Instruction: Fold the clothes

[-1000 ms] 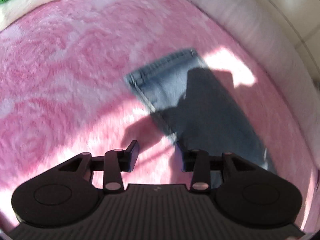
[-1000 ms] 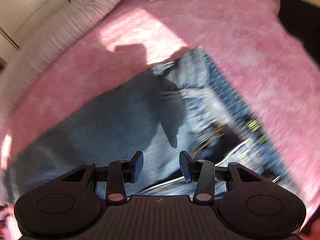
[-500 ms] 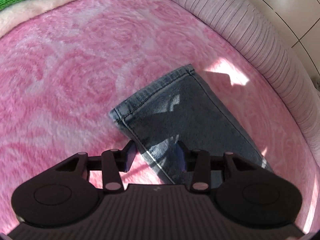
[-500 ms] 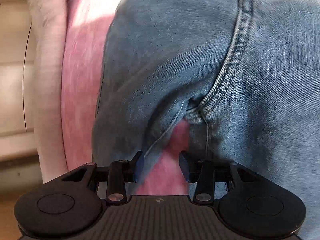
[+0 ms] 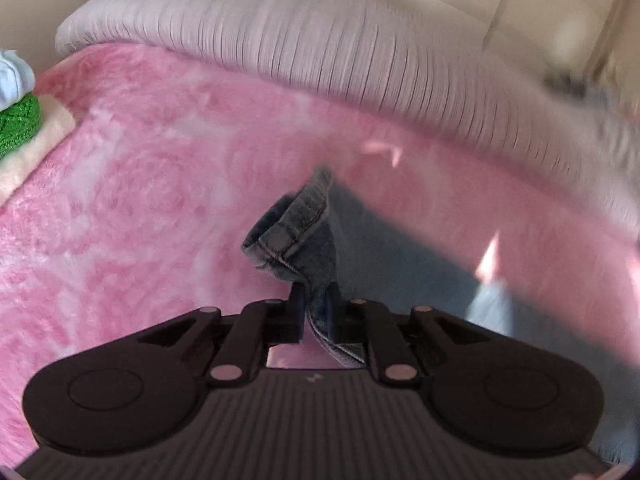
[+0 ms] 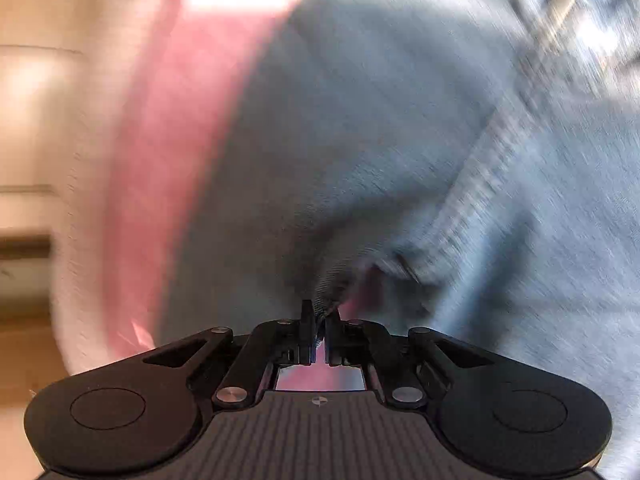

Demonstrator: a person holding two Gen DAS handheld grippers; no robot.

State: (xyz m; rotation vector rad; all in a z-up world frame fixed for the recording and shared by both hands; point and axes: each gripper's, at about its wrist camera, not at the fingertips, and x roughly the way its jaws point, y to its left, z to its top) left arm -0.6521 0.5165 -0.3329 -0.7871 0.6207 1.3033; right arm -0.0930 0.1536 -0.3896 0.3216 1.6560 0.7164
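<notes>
Blue jeans (image 5: 404,256) lie on a fluffy pink blanket (image 5: 152,208). In the left wrist view the leg's hemmed cuff (image 5: 292,228) is bunched and lifted, and my left gripper (image 5: 314,304) has its jaws closing with the denim pinched between the pads. In the right wrist view the jeans (image 6: 400,140) fill most of the frame, blurred. My right gripper (image 6: 319,320) is shut on a puckered fold of denim at the crotch seam.
A ribbed pale pink bolster (image 5: 320,52) runs along the blanket's far edge. Folded clothes, green (image 5: 18,126) on cream, are stacked at the far left. Pale wall panels (image 5: 500,8) stand behind. Pink blanket (image 6: 172,140) and a light edge show left of the jeans.
Both grippers have gone from open to closed on the denim. The left one took the leg cuff and bunched it up; the right one dropped to the crotch seam and pinched a fold.
</notes>
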